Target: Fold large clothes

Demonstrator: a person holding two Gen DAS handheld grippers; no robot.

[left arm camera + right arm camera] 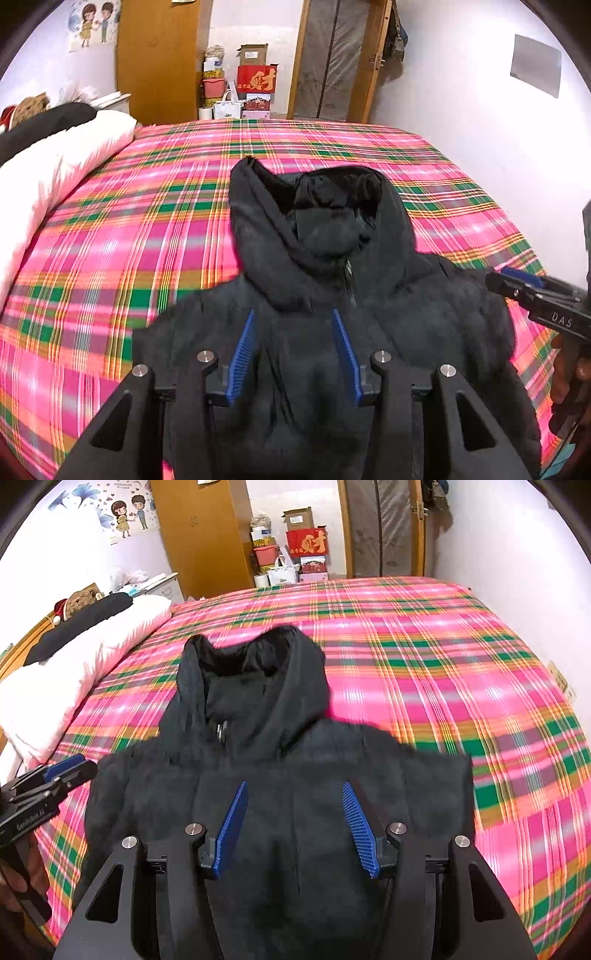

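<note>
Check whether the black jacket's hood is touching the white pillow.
Apart. The right wrist view shows a strip of bare plaid bedsheet between the black jacket's hood and the white pillow.

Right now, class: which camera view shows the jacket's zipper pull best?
The left wrist view: the zipper pull hangs clearly below the black hooded jacket's collar, near centre. The right wrist view shows it smaller and blurred, off to the left.

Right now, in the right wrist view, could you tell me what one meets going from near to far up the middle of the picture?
Right gripper with open jaws → black hooded jacket → its hood → pink plaid bedspread → red box by the wall.
</note>
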